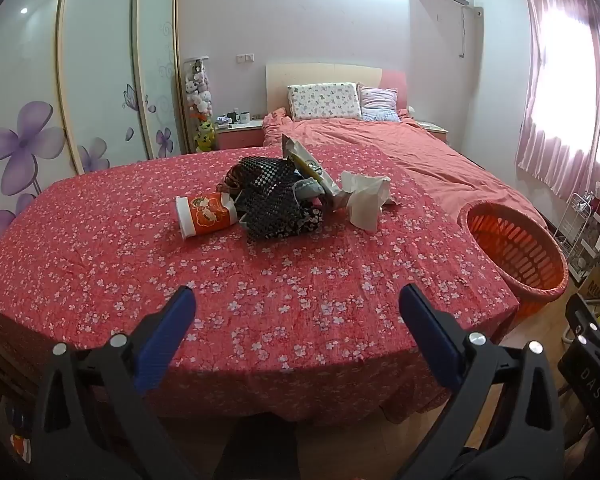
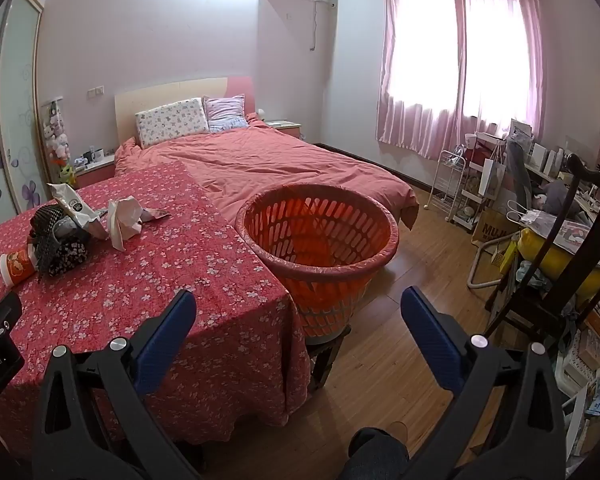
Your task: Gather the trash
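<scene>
A heap of trash lies on the red flowered cloth [image 1: 100, 264]: an orange and white paper cup [image 1: 205, 215] on its side, a black checkered bag [image 1: 268, 196], a silver wrapper [image 1: 310, 168] and a crumpled white tissue [image 1: 366, 198]. An orange slotted basket [image 1: 516, 252] stands at the cloth's right edge. My left gripper [image 1: 296, 300] hovers open over the near part of the cloth, well short of the heap. My right gripper [image 2: 298, 304] is open too, in front of the basket [image 2: 320, 236], with the cup [image 2: 16, 266] and tissue [image 2: 124, 216] far to its left.
Behind the cloth stretches a bed with a salmon duvet [image 2: 260, 160] and two pillows. A dark wooden chair [image 2: 560, 248] and a cluttered desk fill the right side. Wooden floor [image 2: 400, 320] lies between basket and chair. A wardrobe with flower decals [image 1: 28, 140] lines the left wall.
</scene>
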{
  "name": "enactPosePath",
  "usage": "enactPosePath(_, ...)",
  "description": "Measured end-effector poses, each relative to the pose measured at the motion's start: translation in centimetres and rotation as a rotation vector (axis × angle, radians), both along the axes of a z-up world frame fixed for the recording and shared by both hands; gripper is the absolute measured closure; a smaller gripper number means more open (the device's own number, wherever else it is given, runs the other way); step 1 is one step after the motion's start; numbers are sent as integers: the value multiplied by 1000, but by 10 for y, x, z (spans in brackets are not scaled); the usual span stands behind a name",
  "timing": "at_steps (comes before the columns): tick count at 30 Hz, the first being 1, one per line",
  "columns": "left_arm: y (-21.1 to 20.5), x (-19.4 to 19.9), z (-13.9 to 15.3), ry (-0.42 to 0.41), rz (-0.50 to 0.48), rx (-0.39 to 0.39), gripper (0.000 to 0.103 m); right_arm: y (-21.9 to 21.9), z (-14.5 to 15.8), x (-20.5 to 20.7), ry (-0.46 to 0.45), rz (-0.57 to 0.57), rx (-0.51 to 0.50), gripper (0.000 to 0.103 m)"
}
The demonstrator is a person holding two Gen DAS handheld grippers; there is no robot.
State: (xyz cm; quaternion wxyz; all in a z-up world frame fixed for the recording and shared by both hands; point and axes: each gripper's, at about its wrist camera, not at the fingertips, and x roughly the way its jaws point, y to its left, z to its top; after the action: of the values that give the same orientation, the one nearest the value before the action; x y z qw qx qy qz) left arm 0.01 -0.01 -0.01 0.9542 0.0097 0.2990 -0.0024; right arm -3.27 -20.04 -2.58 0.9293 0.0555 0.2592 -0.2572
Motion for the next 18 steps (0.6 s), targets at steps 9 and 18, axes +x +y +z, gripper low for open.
enactPosePath(9,0,0,0,2,0,-2,4,0,0,0,0,1,3,2)
enactPosePath(18,0,0,0,4,1,-4,4,0,-1,0,1,0,4,2)
